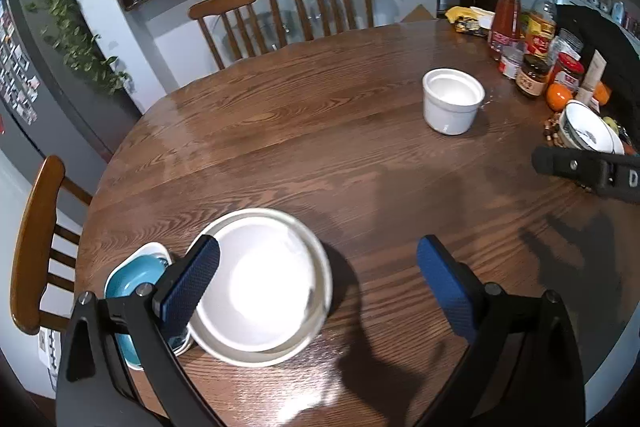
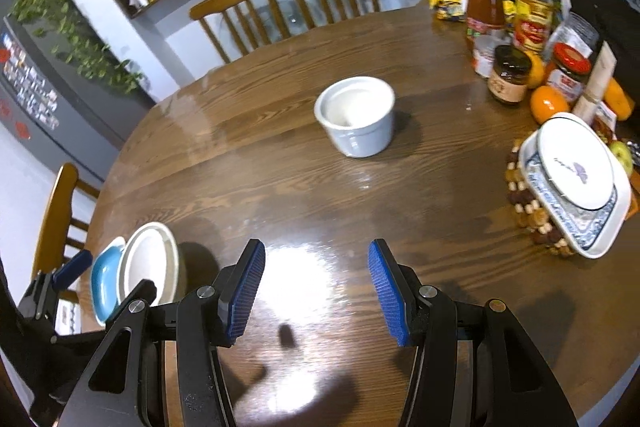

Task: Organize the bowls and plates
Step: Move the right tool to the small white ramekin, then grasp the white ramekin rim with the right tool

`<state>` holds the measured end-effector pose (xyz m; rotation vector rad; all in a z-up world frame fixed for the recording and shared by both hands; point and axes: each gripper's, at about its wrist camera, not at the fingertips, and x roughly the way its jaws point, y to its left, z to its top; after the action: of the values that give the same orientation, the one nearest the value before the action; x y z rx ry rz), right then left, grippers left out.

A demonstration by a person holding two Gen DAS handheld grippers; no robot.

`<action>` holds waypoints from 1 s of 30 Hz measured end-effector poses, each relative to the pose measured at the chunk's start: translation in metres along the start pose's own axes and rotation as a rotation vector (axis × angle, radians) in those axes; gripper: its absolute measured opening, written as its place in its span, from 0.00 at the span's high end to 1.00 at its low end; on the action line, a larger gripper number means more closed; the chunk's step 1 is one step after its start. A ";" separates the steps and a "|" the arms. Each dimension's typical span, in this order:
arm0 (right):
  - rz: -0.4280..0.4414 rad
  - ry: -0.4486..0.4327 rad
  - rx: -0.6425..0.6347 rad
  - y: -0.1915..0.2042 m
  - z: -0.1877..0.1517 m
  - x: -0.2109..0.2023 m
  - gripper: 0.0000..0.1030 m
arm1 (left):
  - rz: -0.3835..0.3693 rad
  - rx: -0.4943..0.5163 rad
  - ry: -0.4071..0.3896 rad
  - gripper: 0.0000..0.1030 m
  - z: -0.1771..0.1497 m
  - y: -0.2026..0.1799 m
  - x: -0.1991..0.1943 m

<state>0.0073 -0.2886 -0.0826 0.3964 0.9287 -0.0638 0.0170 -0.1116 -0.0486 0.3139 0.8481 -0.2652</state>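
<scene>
In the left wrist view, a blue dish [image 1: 134,277] sits at the lower left of the frame on a white square plate [image 1: 154,249], partly hidden behind the left finger of the left gripper [image 1: 318,269]. Just right of it a wide white bowl [image 1: 262,287] rests on the wooden desk [image 1: 320,131], its left rim overlapped by that same finger; the gripper's fingers are spread wide, nothing is pinched, and the right finger stands over bare wood. Farther right and higher in the frame, a small white ramekin [image 1: 452,101] stands alone, well apart from the gripper. At the right edge a patterned bowl [image 1: 586,129] sits near jars and bottles [image 1: 532,39].

In the right wrist view, the right gripper [image 2: 316,287] hangs at lower centre, fingers spread over bare desk, empty. The ramekin lies above it, mid-frame; the stacked plates [image 2: 576,179] lie at the right on a beaded trivet [image 2: 524,199].
</scene>
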 end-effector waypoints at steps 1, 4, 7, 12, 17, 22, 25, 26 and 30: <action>-0.006 -0.003 0.005 -0.003 0.002 0.000 0.47 | -0.004 0.004 -0.003 0.04 0.001 -0.003 0.000; -0.017 -0.011 0.016 -0.012 0.011 0.000 0.47 | -0.012 0.011 -0.009 0.04 0.004 -0.010 0.000; -0.024 -0.020 0.030 -0.021 0.019 0.001 0.47 | -0.018 0.013 -0.009 0.04 0.005 -0.013 0.001; -0.022 -0.017 0.075 -0.035 0.044 0.018 0.47 | -0.023 -0.005 0.006 0.04 0.008 -0.016 0.008; -0.054 0.021 0.115 -0.048 0.076 0.055 0.47 | -0.031 -0.053 0.014 0.04 0.016 -0.012 0.018; -0.101 0.066 0.166 -0.060 0.101 0.094 0.47 | -0.033 -0.100 0.036 0.04 0.026 -0.008 0.030; -0.061 0.101 0.191 -0.062 0.107 0.113 0.47 | -0.019 -0.100 0.041 0.04 0.031 -0.010 0.036; -0.045 0.113 0.199 -0.063 0.109 0.119 0.47 | -0.018 -0.101 0.045 0.04 0.031 -0.010 0.038; -0.020 0.150 0.204 -0.061 0.113 0.138 0.51 | -0.022 -0.105 0.060 0.04 0.033 -0.014 0.044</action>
<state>0.1632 -0.3700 -0.1497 0.5868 1.0785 -0.1493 0.0625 -0.1415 -0.0642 0.2161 0.9219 -0.2315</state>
